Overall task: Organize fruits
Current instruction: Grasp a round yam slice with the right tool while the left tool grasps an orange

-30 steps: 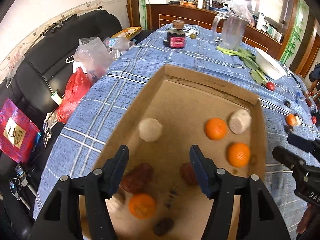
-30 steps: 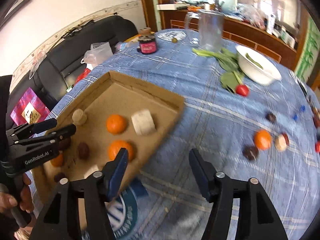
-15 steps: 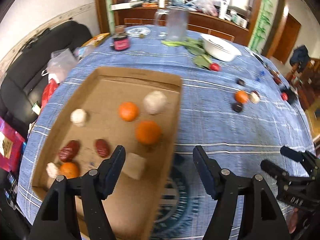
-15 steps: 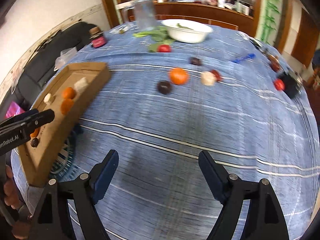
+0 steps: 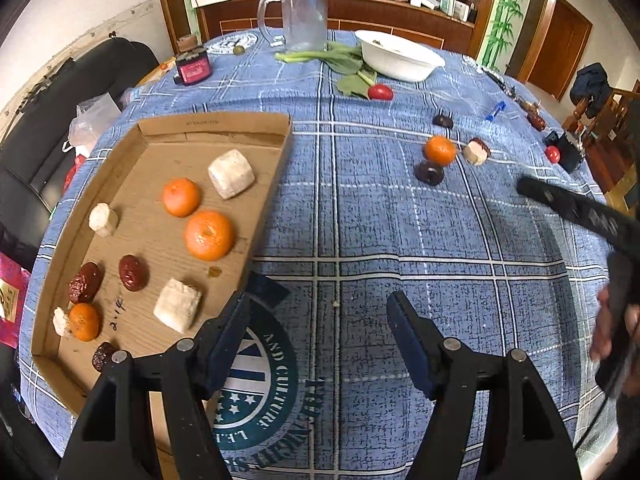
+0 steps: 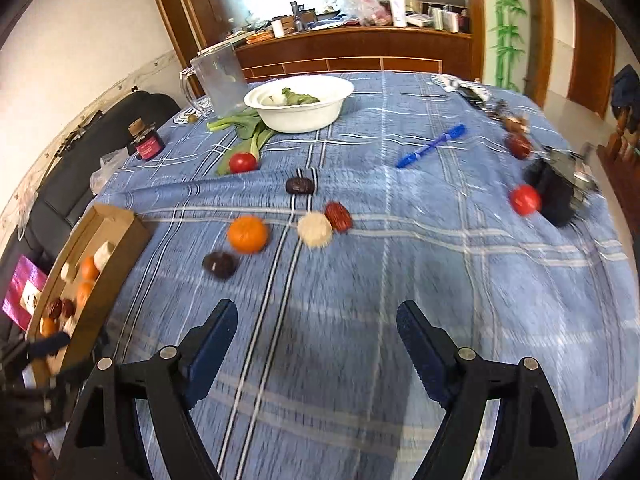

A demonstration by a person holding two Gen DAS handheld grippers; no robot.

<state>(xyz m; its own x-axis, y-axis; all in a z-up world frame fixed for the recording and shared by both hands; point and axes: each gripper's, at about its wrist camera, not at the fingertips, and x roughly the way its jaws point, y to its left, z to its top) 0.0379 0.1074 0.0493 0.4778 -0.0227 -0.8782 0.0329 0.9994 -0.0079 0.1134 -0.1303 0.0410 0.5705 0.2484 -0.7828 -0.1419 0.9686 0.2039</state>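
Observation:
A cardboard tray [image 5: 248,236] on the blue checked tablecloth holds several oranges, red dates and pale chunks; it shows at the left of the right wrist view [image 6: 120,232]. Loose on the cloth lie an orange [image 6: 247,233], a pale chunk [image 6: 315,229], a red date [image 6: 338,216] and two dark dates [image 6: 219,265] [image 6: 299,185]. The same orange [image 5: 440,149] shows far right in the left wrist view. My left gripper [image 5: 320,332] is open and empty beside the tray's near right corner. My right gripper [image 6: 312,340] is open and empty, short of the loose fruit.
A white bowl [image 6: 300,104], leafy greens [image 6: 244,128], a clear jug [image 6: 216,80], a small jar [image 6: 146,142], two tomatoes [image 6: 242,162] [image 6: 525,199], a blue pen [image 6: 430,146] and a black object [image 6: 556,196] sit further back. A black sofa [image 5: 48,112] lies left of the table.
Both grippers have swung right, away from the tray. The loose fruit now lies nearer in front of the right gripper. Both stay open and empty.

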